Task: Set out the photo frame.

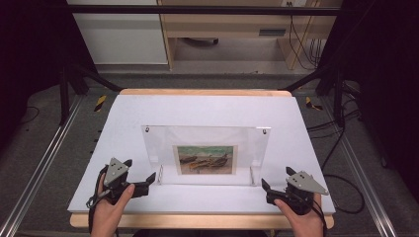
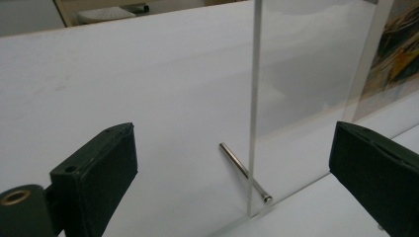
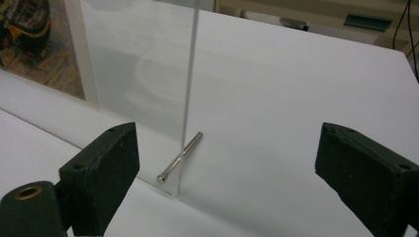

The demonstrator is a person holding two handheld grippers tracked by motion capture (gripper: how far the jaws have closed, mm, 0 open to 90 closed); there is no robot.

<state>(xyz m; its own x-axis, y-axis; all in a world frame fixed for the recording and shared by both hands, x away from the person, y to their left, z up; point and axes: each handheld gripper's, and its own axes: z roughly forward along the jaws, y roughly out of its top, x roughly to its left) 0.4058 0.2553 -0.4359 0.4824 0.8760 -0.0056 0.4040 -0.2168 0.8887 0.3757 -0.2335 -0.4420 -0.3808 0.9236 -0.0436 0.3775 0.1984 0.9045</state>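
Two grippers, left [image 1: 148, 178] and right [image 1: 267, 189], jaws wide and empty, flank the upright acrylic frame [image 1: 206, 154]; uneven closing could topple it off its pins [image 2: 245, 173].

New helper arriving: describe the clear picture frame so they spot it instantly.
On the white table, look at the middle, between the two grippers. There the clear acrylic frame stands upright on metal pins; it alone is transparent, with a small boat painting inside.
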